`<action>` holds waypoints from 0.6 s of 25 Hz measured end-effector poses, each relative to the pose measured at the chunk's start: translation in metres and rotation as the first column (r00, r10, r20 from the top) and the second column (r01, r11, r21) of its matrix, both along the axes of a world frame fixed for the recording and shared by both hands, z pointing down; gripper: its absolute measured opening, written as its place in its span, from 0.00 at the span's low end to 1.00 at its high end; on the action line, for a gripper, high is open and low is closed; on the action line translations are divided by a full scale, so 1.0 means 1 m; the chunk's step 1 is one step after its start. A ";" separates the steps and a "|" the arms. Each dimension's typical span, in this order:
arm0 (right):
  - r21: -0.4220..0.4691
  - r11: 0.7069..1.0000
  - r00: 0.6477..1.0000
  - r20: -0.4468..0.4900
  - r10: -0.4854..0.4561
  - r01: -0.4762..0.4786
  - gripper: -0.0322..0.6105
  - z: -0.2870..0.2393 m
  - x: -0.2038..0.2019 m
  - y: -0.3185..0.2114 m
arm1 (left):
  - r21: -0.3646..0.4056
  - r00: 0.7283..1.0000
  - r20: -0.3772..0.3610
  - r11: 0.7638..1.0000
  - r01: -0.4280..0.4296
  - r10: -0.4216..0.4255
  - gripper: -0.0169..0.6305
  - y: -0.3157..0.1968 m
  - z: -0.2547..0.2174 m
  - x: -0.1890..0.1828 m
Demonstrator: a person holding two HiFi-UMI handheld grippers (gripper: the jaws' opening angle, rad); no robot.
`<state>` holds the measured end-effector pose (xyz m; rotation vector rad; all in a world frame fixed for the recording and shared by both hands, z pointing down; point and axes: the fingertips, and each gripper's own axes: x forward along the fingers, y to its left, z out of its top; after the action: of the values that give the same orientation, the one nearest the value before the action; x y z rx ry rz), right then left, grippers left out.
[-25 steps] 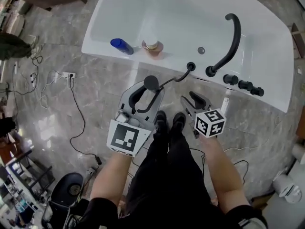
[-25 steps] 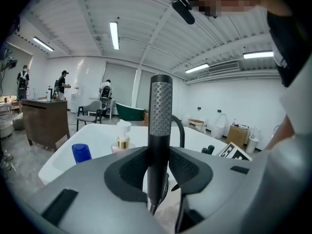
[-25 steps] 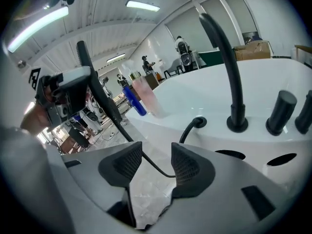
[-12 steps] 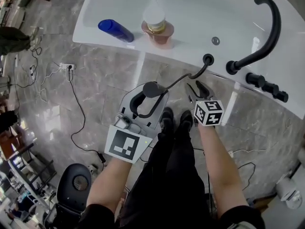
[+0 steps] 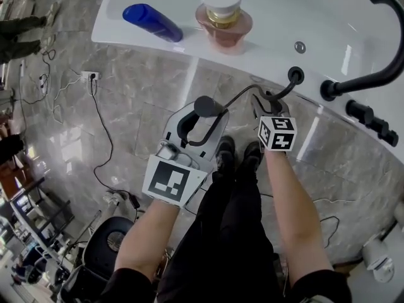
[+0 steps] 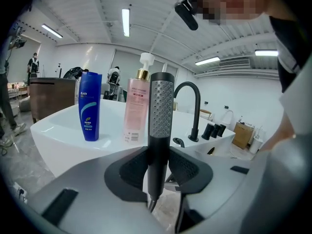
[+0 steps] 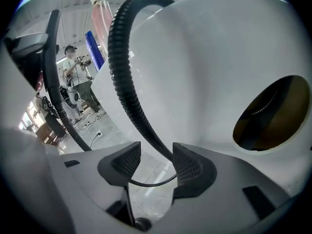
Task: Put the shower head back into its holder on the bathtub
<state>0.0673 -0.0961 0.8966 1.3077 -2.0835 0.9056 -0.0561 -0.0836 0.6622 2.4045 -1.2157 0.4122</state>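
The black shower head (image 6: 160, 126) stands upright between the pads of my left gripper (image 6: 158, 167), which is shut on its handle. In the head view my left gripper (image 5: 199, 124) holds it in front of the white bathtub's (image 5: 353, 36) side. Its black hose (image 5: 249, 92) curves from the handle up to the round black holder (image 5: 295, 76) on the tub rim. My right gripper (image 5: 268, 101) is just below the holder. Its jaws have just been opening. The ribbed hose (image 7: 127, 89) runs loose between them, close to the right pad (image 7: 191, 168).
A blue bottle (image 5: 151, 22) lies on the tub rim beside a pink pump bottle (image 5: 224, 11). A black curved faucet (image 5: 372, 74) and black knobs (image 5: 372, 122) stand right of the holder. Cables and a socket strip (image 5: 90, 76) lie on the marble floor at left.
Both grippers have sunk and come closer to the tub's side. The right gripper now sits around the hose just under the holder, with its jaws wider.
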 end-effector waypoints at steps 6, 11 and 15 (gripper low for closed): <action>-0.010 1.000 0.999 -0.035 -0.002 0.002 0.36 0.016 0.001 -0.002 | -0.042 0.999 -0.003 0.998 0.039 -0.039 0.24 -0.007 0.023 -0.010; -0.012 1.000 0.996 -0.089 -0.010 0.009 0.22 0.022 0.009 -0.005 | -0.069 0.998 -0.006 0.996 0.064 -0.064 0.24 -0.013 0.034 -0.012; -0.033 0.999 0.997 -0.073 -0.040 0.038 0.18 0.001 0.013 0.010 | -0.053 0.998 0.004 0.997 0.061 -0.061 0.24 -0.011 0.023 -0.007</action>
<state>0.0804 -0.0863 0.8976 1.2608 -2.0230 0.8577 -0.0635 -0.0947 0.6853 2.3172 -1.2598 0.4231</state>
